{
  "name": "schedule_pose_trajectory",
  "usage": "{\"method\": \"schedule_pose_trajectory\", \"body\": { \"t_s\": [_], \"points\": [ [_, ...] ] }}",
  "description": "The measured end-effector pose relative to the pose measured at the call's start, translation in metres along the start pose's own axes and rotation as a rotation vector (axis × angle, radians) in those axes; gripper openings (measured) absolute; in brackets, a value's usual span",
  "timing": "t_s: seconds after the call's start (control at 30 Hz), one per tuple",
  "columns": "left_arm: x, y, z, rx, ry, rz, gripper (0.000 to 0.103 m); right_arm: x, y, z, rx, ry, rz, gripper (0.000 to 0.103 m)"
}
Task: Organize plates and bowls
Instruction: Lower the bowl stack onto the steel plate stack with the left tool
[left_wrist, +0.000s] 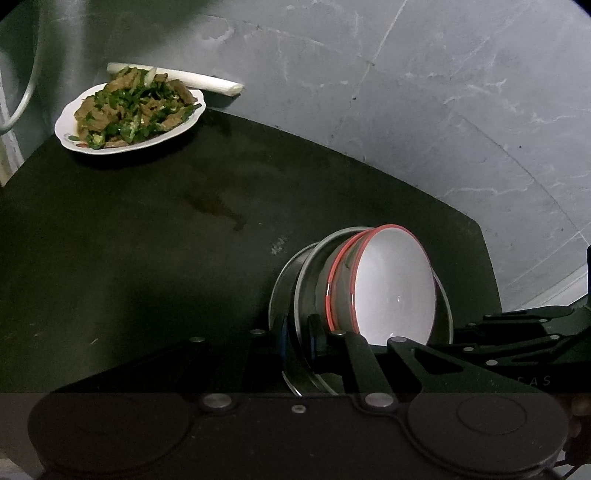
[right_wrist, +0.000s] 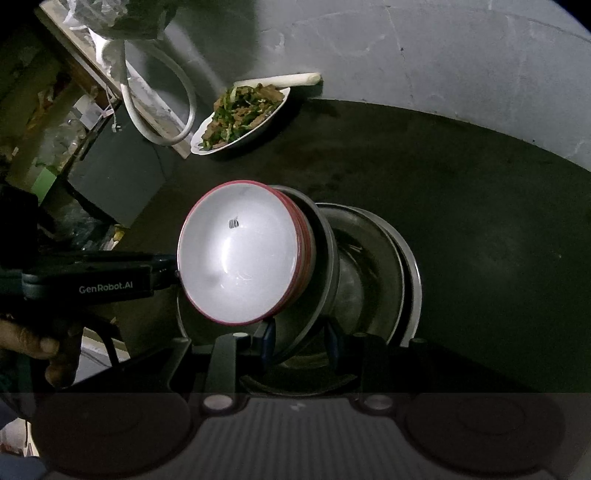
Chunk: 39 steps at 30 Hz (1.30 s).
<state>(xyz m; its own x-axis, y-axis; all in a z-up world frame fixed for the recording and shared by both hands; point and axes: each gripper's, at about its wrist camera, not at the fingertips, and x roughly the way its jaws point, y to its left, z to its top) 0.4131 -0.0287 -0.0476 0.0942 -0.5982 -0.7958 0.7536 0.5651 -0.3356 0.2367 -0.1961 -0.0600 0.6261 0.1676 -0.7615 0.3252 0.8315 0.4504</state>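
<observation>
A stack of steel bowls (left_wrist: 306, 280) (right_wrist: 369, 258) with red-rimmed white bowls (left_wrist: 391, 284) (right_wrist: 240, 251) nested on top is tilted on the dark table (left_wrist: 166, 240). My left gripper (left_wrist: 299, 339) is shut on the stack's steel rim. My right gripper (right_wrist: 299, 339) is shut on the steel rim from the other side. The left gripper's body (right_wrist: 92, 284) shows in the right wrist view, the right gripper's body (left_wrist: 524, 339) in the left wrist view.
A white plate of cooked greens and meat (left_wrist: 129, 110) (right_wrist: 240, 114) sits at the table's far corner, a white leek stalk (left_wrist: 199, 79) behind it. Grey wall behind. Hose and clutter (right_wrist: 159, 92) at left of the right view.
</observation>
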Motion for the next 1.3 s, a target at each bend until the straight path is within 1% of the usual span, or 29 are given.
{"method": "schedule_pose_trajectory", "body": {
  "t_s": [0.53, 1.0, 1.3],
  "points": [
    [0.012, 0.002, 0.001, -0.008, 0.035, 0.007, 0.010, 0.008, -0.008, 0.000, 0.025, 0.019, -0.001, 0.033],
    [0.018, 0.000, 0.001, -0.006, 0.040, 0.008, 0.011, 0.011, -0.013, -0.001, 0.038, 0.032, -0.008, 0.032],
    [0.021, -0.003, 0.002, -0.007, 0.045, 0.007, 0.011, 0.007, -0.015, -0.002, 0.047, 0.023, -0.011, 0.032]
  ]
}}
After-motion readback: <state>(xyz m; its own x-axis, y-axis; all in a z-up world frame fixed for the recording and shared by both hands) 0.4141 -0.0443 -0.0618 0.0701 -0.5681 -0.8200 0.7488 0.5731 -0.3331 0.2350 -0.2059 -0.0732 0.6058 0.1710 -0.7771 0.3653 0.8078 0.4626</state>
